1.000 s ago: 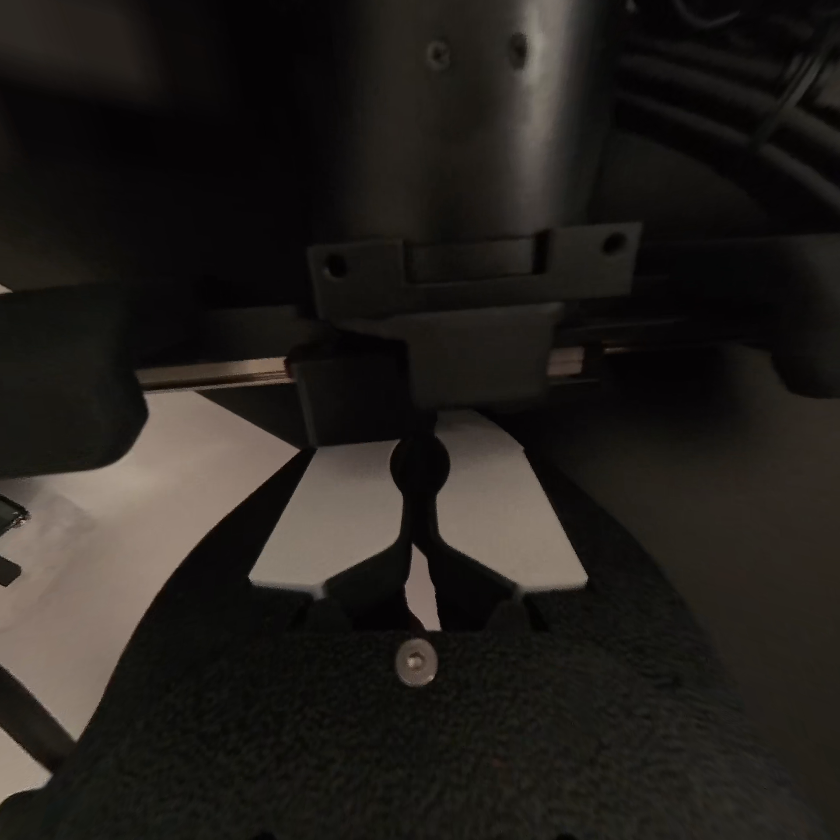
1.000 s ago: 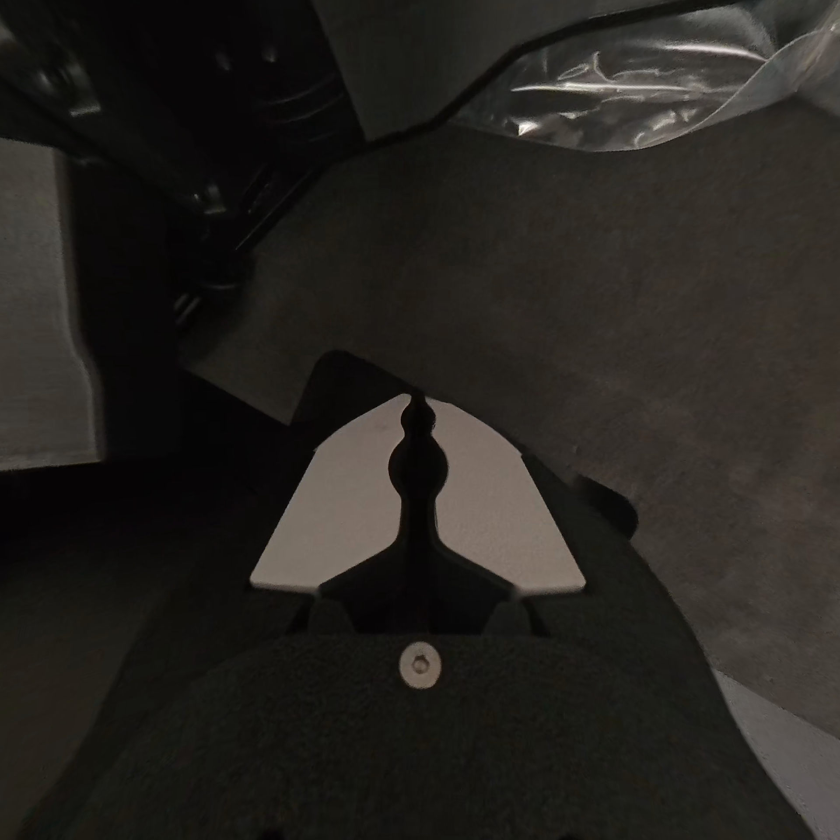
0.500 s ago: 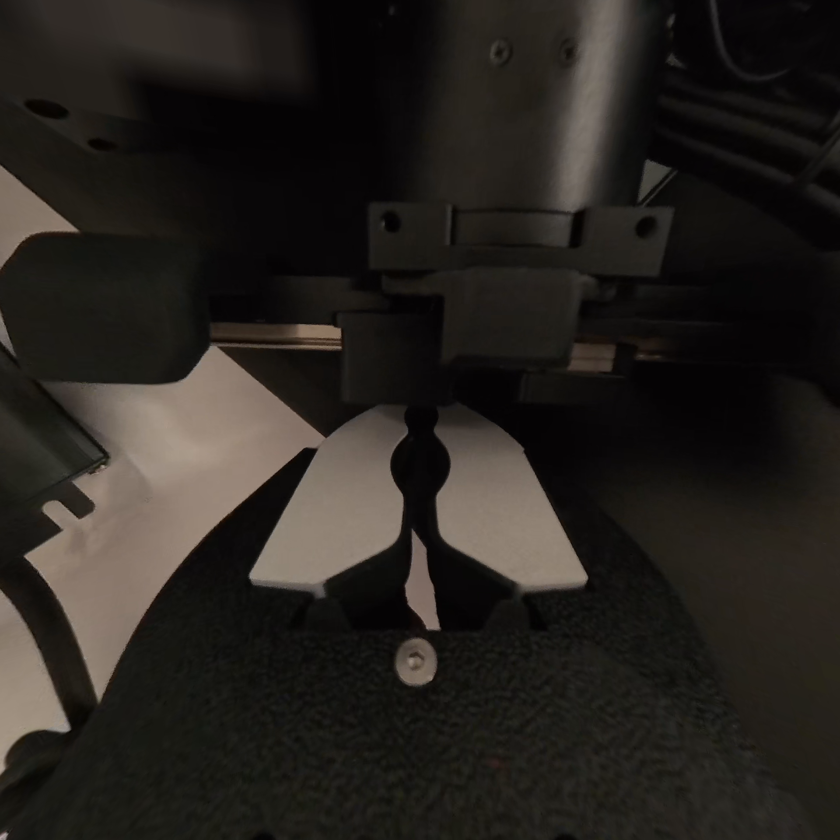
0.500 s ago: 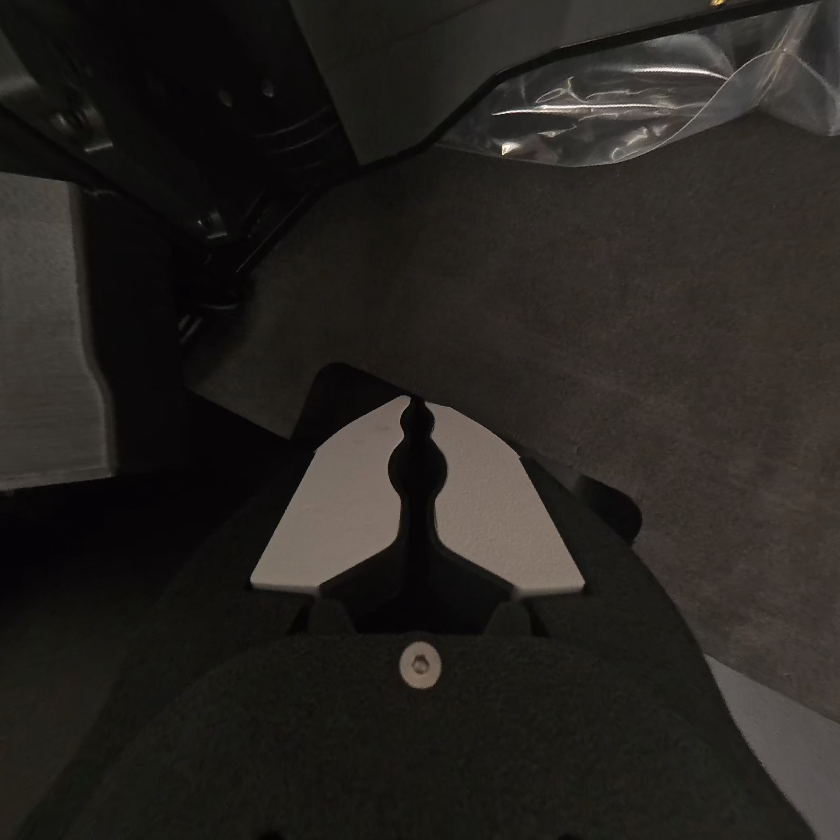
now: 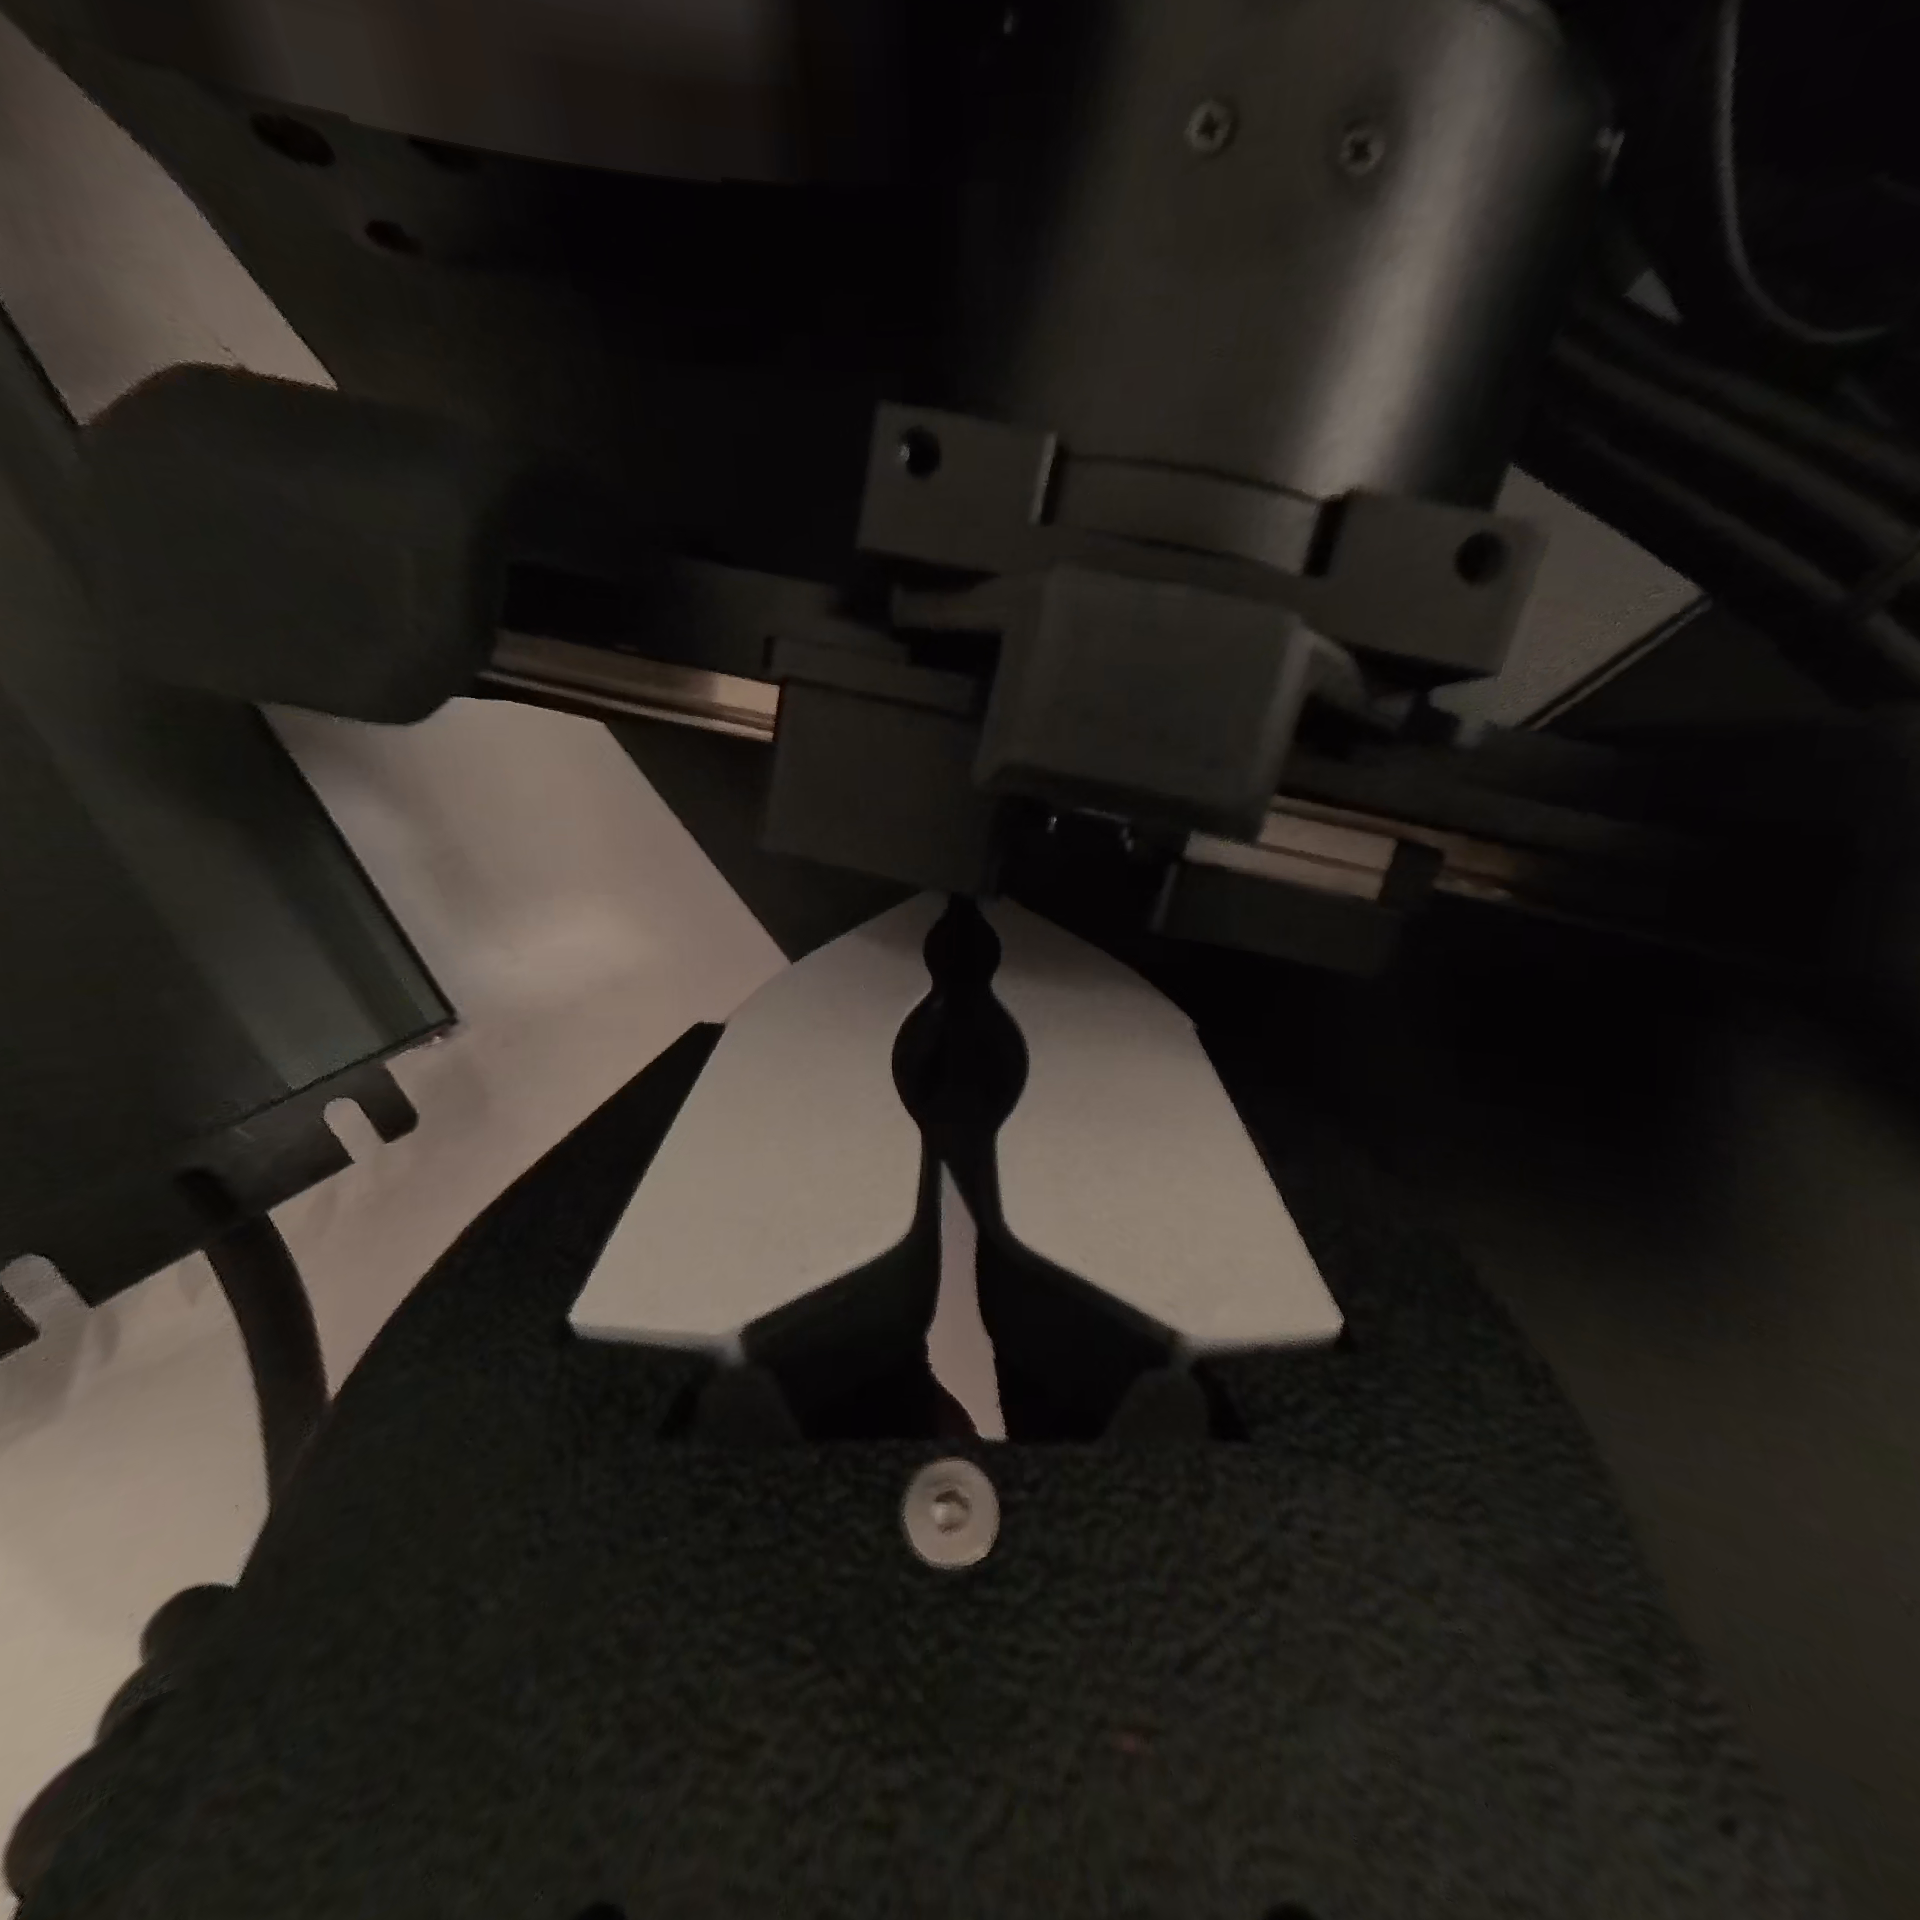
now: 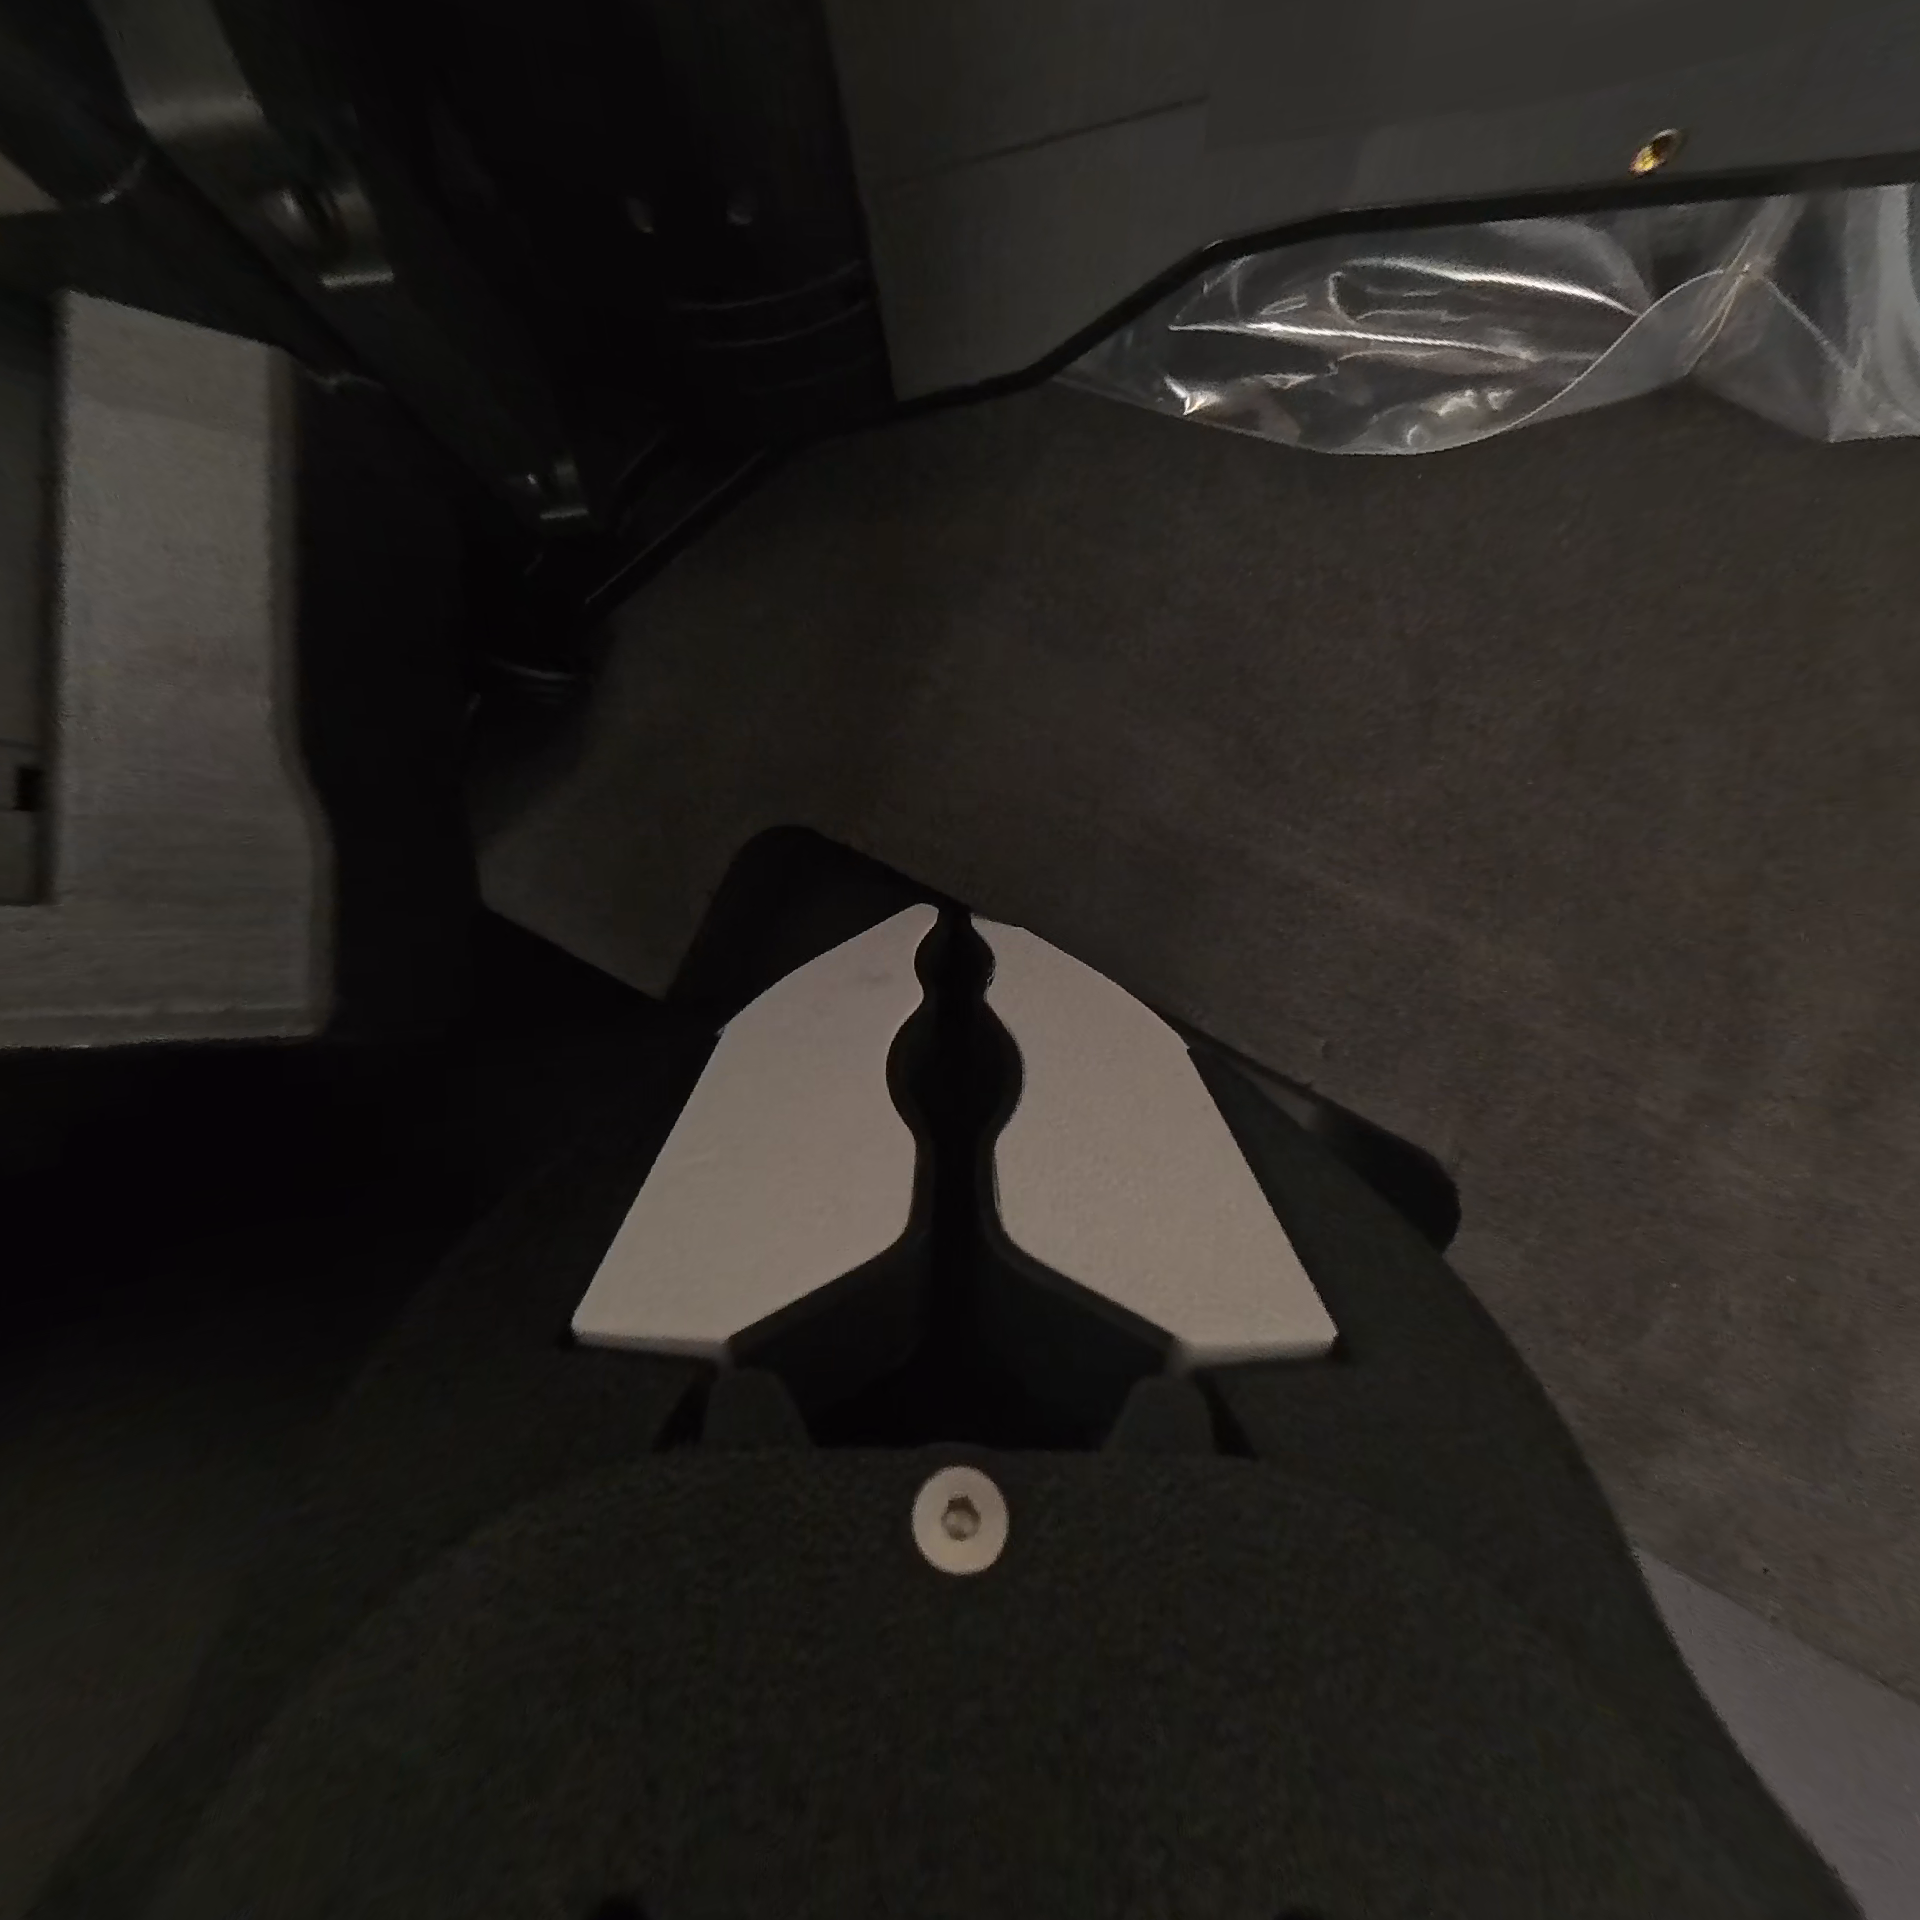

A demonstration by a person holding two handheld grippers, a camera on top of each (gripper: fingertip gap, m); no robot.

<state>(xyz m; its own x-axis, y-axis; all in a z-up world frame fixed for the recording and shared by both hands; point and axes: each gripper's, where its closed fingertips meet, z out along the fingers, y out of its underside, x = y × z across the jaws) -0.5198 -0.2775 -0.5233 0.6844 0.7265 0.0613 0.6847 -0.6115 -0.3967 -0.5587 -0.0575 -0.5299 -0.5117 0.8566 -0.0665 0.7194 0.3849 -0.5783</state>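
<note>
My left gripper point(image 5: 961, 920) is shut, with its tips just under a dark block point(image 5: 1132, 686) that sits on a metal rail point(image 5: 623, 681). Above the block are a clamp bracket point(image 5: 1195, 509) and a dark metal cylinder point(image 5: 1247, 260). My right gripper point(image 6: 951, 920) is shut, with its tips at the near edge of a dark grey felt mat point(image 6: 1351, 779). I cannot tell whether it pinches the mat. Both views are dim.
In the left wrist view a dark metal box point(image 5: 187, 935) with mounting tabs lies on a white surface point(image 5: 540, 883), and black cables point(image 5: 1714, 499) run at the right. In the right wrist view a clear plastic bag point(image 6: 1455, 343) lies under a grey panel point(image 6: 1143, 156), with a pale block point(image 6: 177, 675) at the left. The grippers' ends are close to 25 cm from one another.
In the left wrist view the machine has shifted right and tilted, and the metal box has come into view at the left. In the right wrist view the panel and bag have drifted slightly. Both grippers stay shut.
</note>
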